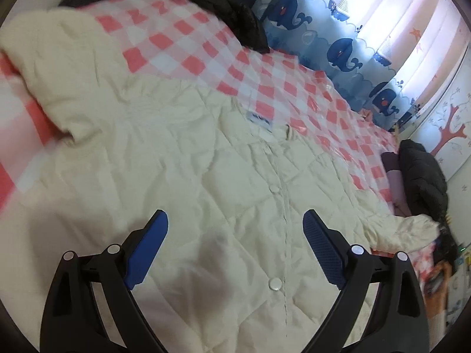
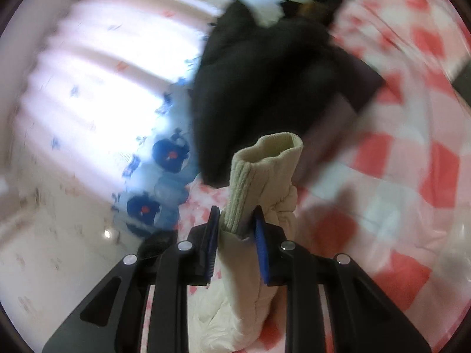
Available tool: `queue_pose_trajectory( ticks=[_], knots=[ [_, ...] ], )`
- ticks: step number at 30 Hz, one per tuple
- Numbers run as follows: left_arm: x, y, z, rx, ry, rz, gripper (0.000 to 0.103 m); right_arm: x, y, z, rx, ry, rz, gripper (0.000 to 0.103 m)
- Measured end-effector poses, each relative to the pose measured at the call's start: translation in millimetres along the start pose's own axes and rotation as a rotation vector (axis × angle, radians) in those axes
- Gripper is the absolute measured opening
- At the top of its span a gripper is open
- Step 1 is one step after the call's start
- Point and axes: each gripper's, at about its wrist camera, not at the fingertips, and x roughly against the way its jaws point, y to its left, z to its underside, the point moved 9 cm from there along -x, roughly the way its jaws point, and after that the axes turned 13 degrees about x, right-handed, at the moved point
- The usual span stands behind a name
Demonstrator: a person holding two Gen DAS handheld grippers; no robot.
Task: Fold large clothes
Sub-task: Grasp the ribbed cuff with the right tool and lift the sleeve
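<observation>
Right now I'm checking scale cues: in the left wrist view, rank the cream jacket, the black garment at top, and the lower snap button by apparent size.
1. cream jacket
2. black garment, farther away, so its true size is unsure
3. lower snap button

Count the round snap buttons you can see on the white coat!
2. One snap button sits up the front placket of the white coat; the other snap button is lower on that placket, between the open left gripper fingers. More may be hidden by folds.

No legible txt; blue-white neck label (image 1: pixel 259 118) on cream jacket (image 1: pixel 182 176) too blurry to read.
</observation>
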Motion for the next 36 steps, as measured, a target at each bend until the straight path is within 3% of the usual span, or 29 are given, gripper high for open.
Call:
queue_pose_trajectory(
  ticks=[4,9,13,15,18,36],
  knots=[
    [20.2,-6.0,-23.6,-0.031,-0.051,-0.015,0.089,-5.3,64.9,-19.3,0.095,-0.031,-0.055,0.024],
    [41.6,13.1,-30.8,-0.008,-0.091,-0.007,0.09,-26.1,118.8,-6.6,0.135,0.006,-0.093,0.024],
    [44.6,30.9,-36.1,0.037,-0.084,0.014,0.09,-45.4,146.6,6.5,0.076,0.016,-0.118,0.024],
    [44.5,39.6,-38.9,0.018,-0.097,-0.034,0.09,-52.5,158.2,10.3,0.022,0.004,-0.137,0.024],
    [47.2,42.7,-41.9,0.002,-0.099,-0.04,0.09,-58.7,175.9,18.0,0.017,0.005,-0.153,0.024],
    [82.3,38.3,-57.6,-0.088,-0.239,-0.142,0.091,-126.6,376.6,116.6,0.147,0.185,-0.457,0.024]
  ],
)
